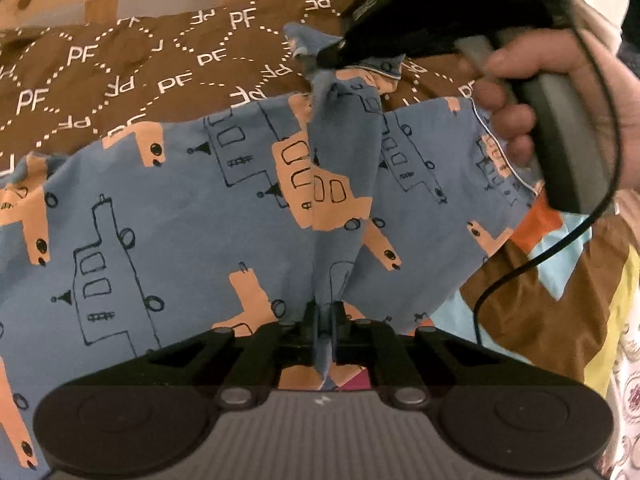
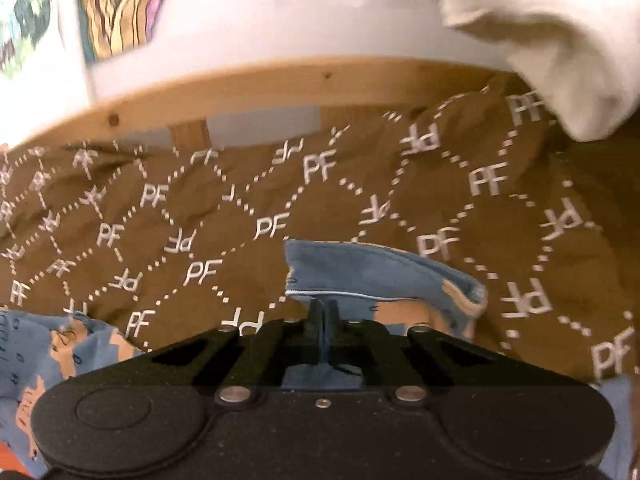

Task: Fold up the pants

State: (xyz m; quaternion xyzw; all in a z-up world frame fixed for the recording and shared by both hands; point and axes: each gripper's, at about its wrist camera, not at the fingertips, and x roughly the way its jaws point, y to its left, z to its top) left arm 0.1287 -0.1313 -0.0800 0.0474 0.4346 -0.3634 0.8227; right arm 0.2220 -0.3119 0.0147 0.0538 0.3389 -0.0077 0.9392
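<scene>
The left claw [image 1: 325,312] points steeply downward, its jaws pinched together on a fold of the pants [image 1: 180,200]. The right claw [image 2: 323,312] angles down too, clamped on the pants' hem, a hand [image 1: 560,96] wrapped round its handle.

Both views dim, warm indoor light, orange-brown cast overall. Heavy fisheye: wooden bed frame [image 2: 256,88] bows into an arc, black corners at the edges. Left view mostly sharp, print on the pants [image 1: 168,216] crisp, slight smear on the person's hand [image 1: 560,92] top right. Right view has motion blur, worst along the top and on the white cloth [image 2: 560,48]. Shadows soft, no glare
</scene>
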